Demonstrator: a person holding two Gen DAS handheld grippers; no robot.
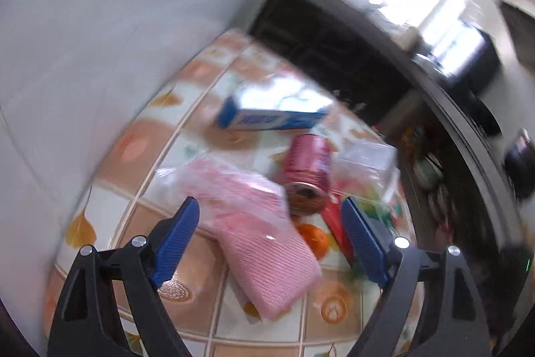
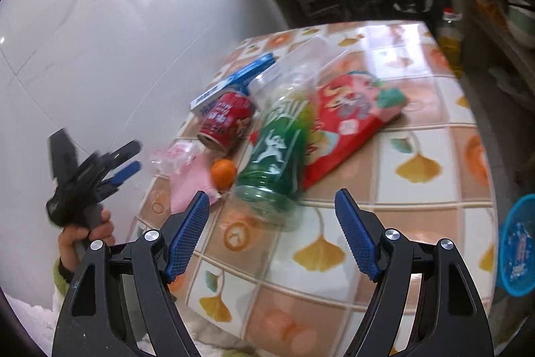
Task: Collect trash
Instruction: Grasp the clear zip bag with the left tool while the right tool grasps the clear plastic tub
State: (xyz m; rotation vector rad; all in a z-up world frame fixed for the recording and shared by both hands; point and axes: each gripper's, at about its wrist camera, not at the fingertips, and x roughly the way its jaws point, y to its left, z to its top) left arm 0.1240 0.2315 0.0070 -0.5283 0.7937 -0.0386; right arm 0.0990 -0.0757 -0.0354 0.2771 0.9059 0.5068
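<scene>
Nearest, right gripper [image 2: 271,233] with blue fingers [image 2: 189,235] spread wide and empty, aimed at a green plastic bottle [image 2: 277,163] lying on its side toward the near edge of the tiled bench [image 2: 418,223]; probably lined up for a grasp. Left gripper [image 1: 271,236], fingers likewise spread, hovering over a pink cloth [image 1: 264,250] near the bench's left edge. Between them, a small orange [image 2: 223,171]. Further in, a red can [image 2: 227,121] on its side, a red snack bag [image 2: 347,126], a clear plastic wrapper [image 2: 307,62], then a blue-and-white box [image 2: 230,82] farthest back. Blue basket [image 2: 516,243] off the right edge, cut by the frame, likely for trash. Left view motion-blurred; labels unreadable.
</scene>
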